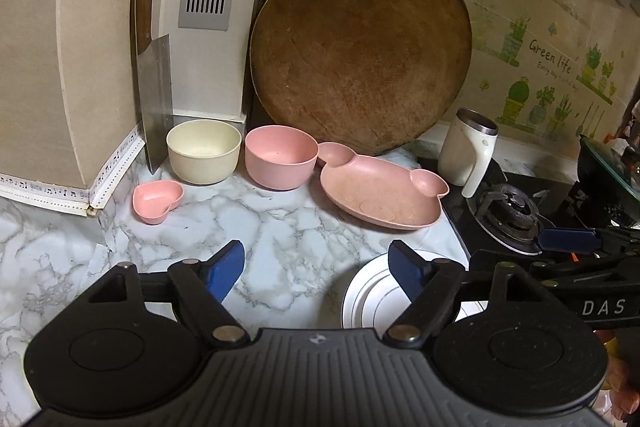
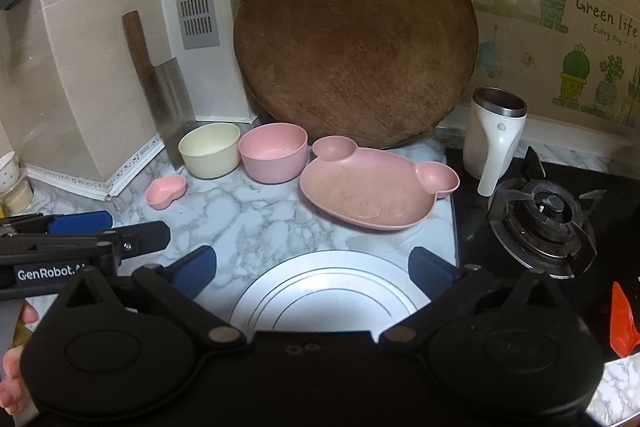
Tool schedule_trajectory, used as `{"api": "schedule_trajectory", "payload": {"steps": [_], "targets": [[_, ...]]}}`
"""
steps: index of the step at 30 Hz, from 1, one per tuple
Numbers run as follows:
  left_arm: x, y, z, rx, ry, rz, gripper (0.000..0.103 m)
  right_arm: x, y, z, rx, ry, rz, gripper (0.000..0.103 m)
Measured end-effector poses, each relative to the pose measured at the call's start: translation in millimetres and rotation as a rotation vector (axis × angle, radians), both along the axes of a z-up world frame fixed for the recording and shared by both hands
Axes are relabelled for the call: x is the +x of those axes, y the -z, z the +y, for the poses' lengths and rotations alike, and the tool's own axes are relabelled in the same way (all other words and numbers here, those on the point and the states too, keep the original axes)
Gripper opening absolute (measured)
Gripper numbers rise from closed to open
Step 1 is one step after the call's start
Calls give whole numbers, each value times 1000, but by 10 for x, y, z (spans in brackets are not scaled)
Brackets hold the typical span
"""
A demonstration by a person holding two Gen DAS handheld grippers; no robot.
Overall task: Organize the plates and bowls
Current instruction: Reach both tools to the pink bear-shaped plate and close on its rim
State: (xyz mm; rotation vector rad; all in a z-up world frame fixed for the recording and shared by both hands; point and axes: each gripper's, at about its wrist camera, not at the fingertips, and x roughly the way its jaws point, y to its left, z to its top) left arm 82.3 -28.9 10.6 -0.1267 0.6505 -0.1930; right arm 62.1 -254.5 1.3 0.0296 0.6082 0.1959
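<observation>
Left wrist view: the white plate (image 1: 370, 297) lay on the marble surface (image 1: 280, 227) just right of the left gripper (image 1: 316, 269), whose right finger overlapped the plate's rim; jaws wide apart, holding nothing.

Right wrist view: the white plate (image 2: 328, 291) sat centred under the right gripper (image 2: 312, 269), nearer of the two; jaws spread wide on either side of the plate, empty. The bear-shaped pink plate (image 2: 372, 187) lay beyond the white plate.
</observation>
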Motion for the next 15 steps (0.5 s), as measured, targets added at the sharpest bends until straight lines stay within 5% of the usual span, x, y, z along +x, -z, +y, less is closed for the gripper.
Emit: {"api": "schedule_trajectory", "payload": {"steps": [15], "targets": [[809, 110, -250, 20, -43, 48, 79, 817, 184, -370, 32, 50, 85, 103]]}}
